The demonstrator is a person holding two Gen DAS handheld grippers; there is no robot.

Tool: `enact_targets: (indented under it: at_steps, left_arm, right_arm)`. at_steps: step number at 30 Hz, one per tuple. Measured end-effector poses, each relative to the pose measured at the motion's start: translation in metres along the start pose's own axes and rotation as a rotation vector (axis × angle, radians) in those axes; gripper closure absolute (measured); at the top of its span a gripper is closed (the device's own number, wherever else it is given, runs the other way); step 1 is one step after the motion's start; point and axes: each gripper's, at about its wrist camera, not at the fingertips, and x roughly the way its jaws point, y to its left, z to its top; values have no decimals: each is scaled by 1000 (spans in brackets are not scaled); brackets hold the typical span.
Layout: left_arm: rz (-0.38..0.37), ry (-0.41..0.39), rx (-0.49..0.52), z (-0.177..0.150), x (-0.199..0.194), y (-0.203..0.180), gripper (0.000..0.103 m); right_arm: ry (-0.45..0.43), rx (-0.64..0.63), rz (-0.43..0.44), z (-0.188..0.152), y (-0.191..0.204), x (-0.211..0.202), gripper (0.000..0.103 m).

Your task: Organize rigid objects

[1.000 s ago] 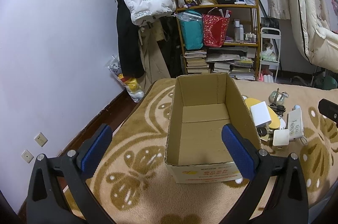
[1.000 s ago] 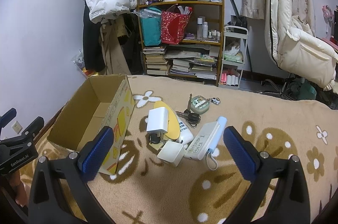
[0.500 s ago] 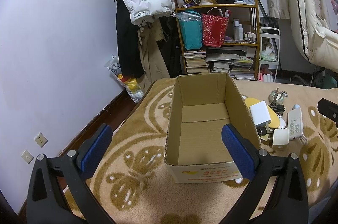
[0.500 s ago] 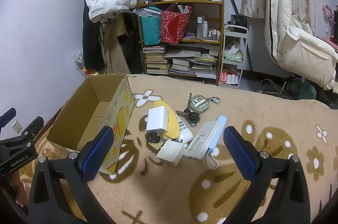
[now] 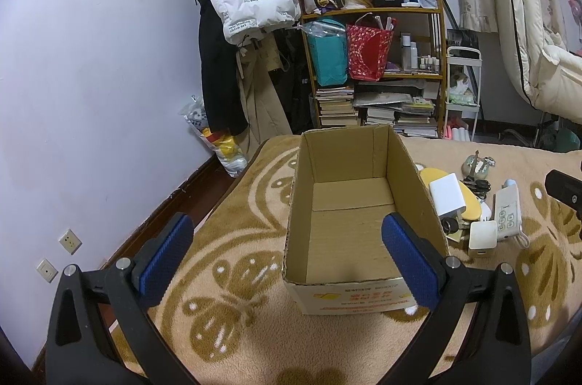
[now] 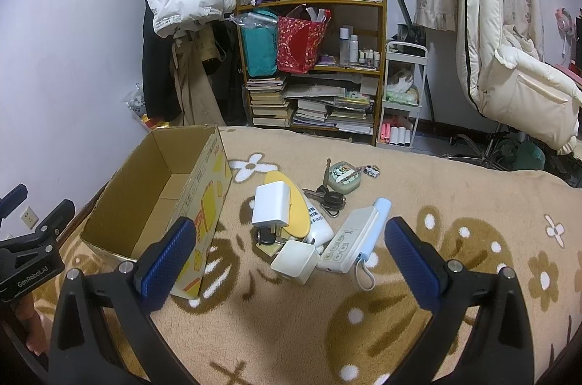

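- Nothing has really moved since the earlier frames: both grippers hover in the same places and the objects lie as they did.
- The left gripper [image 5: 287, 241] is spread wide and holds nothing; it looks down into the cardboard box [image 5: 358, 199], which is empty.
- The right gripper [image 6: 289, 245] is also spread wide and empty, above the pile of small objects just to the right of the box.
- In the pile I see a white charger block [image 6: 271, 206] lying on a yellow oval thing [image 6: 296, 207], a small white cube [image 6: 294, 261], a white remote [image 6: 347, 239] with a pale blue stick [image 6: 374, 228] beside it, keys [image 6: 327, 197] and a round green case [image 6: 343, 181].
- All of this rests on the brown flower-pattern blanket [image 6: 454, 257].
- I judge the task is at its start: no object is in the box yet.
- The next move probably calls for lowering the right gripper over one item, perhaps the white cube because it is nearest, and closing on its flat sides.
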Motion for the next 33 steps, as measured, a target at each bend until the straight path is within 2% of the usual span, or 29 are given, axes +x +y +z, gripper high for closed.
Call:
enact_targets:
  at_steps: [33]
  left_arm:
    - [-10,5,12,-2,0,-5,1]
  right_arm:
    - [12,-17,4,-5,0,4,0]
